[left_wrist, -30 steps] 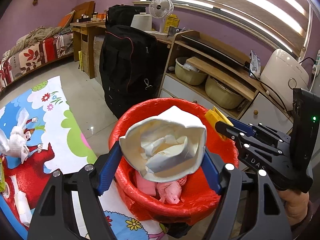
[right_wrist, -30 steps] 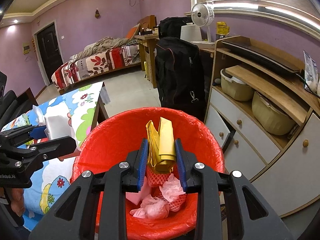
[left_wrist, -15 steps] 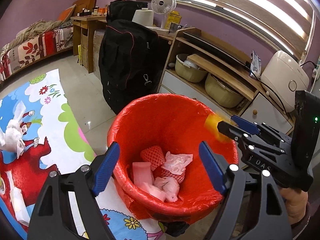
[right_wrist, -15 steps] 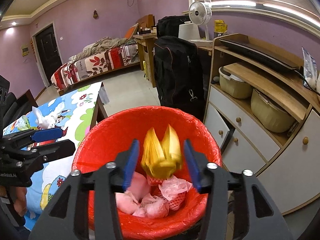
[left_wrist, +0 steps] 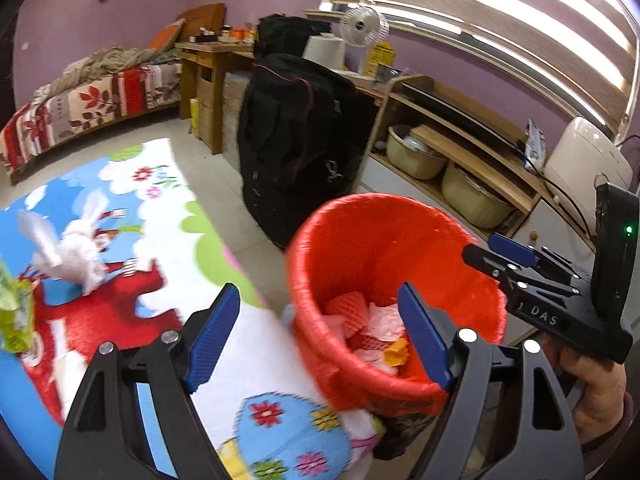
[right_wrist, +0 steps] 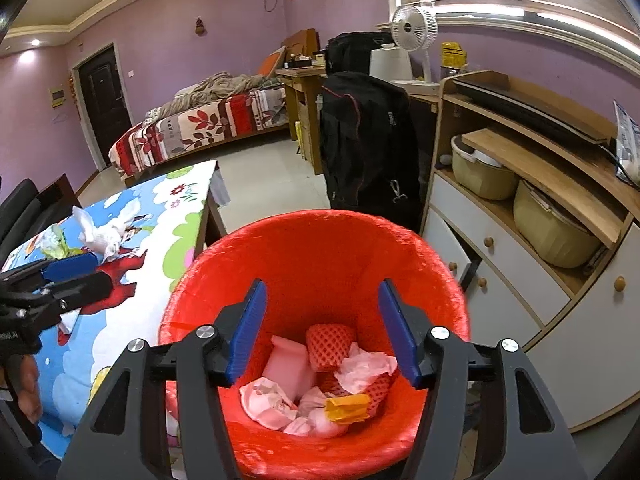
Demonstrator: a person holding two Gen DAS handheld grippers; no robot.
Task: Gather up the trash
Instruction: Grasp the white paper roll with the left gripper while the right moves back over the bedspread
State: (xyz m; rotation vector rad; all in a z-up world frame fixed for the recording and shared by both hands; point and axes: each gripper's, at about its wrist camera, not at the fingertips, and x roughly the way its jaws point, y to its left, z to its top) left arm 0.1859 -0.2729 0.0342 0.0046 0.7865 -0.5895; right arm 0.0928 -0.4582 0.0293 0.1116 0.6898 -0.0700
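A red-lined trash bin (right_wrist: 320,248) stands beside the table; it also shows in the left wrist view (left_wrist: 384,232). It holds crumpled tissues, a red foam net (right_wrist: 330,340) and a yellow wrapper (right_wrist: 346,408). My right gripper (right_wrist: 322,328) is open and empty above the bin. My left gripper (left_wrist: 318,334) is open and empty over the bin's left rim and the table edge. A crumpled white tissue (left_wrist: 74,256) and a green wrapper (left_wrist: 14,316) lie on the cartoon tablecloth (left_wrist: 132,240).
A black suitcase (left_wrist: 296,140) stands behind the bin. A wooden shelf unit with pots and drawers (right_wrist: 532,216) is to the right. A bed (right_wrist: 200,128) lies at the far left wall. The table's far edge (right_wrist: 208,200) drops to the floor.
Both grippers opened and dropped their loads into the bin: the left a white paper wad, the right the yellow wrapper. The left gripper then swung left toward the table.
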